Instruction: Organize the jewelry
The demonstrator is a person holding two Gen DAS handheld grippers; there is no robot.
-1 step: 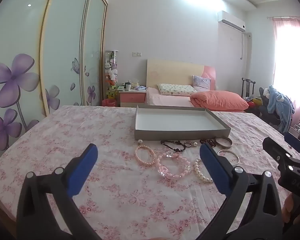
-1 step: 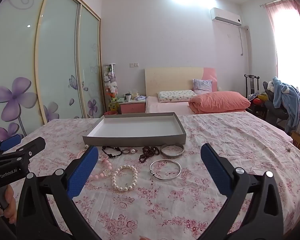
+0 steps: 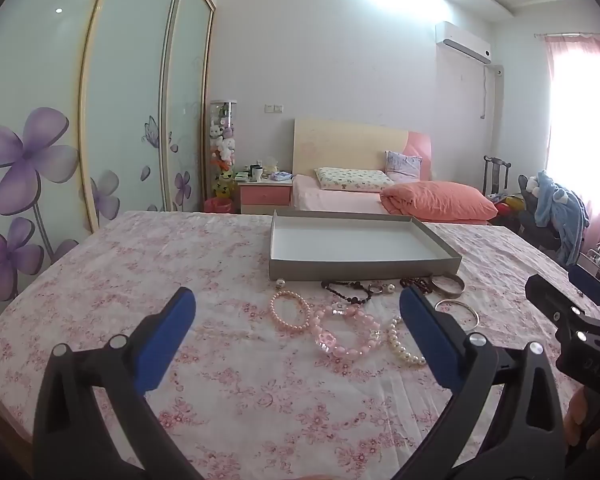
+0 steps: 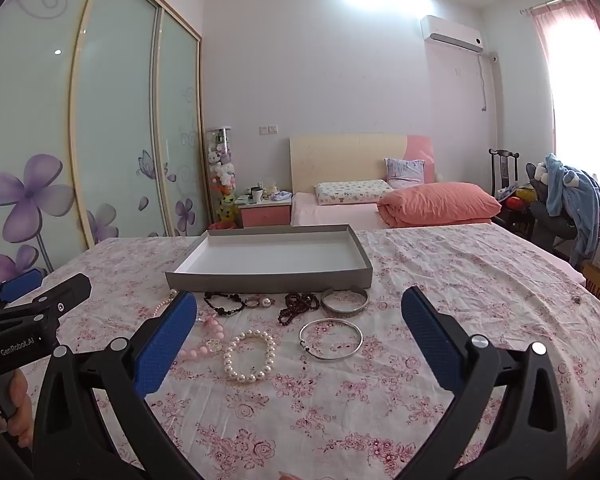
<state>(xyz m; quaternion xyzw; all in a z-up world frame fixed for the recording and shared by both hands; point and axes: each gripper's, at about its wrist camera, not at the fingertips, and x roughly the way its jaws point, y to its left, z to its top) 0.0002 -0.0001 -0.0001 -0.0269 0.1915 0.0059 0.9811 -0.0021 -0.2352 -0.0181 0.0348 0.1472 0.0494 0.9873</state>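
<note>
bracelets and bangles, among them a white pearl bracelet [image 4: 250,356] and a thin silver bangle [image 4: 331,339], lie just in front of the empty grey tray [image 4: 268,280]. the left gripper [image 3: 298,336] and right gripper [image 4: 299,334] hover wide open, empty; one piece per pinch looks wisest. only the right view shows the bangle whole.

In the left wrist view, the blue fingertip [image 3: 420,316] is covering part of the dark bead strand [image 3: 414,282] in front of the grey tray [image 3: 364,270]; the white pearl bracelet [image 3: 404,350] is showing only partly.
</note>
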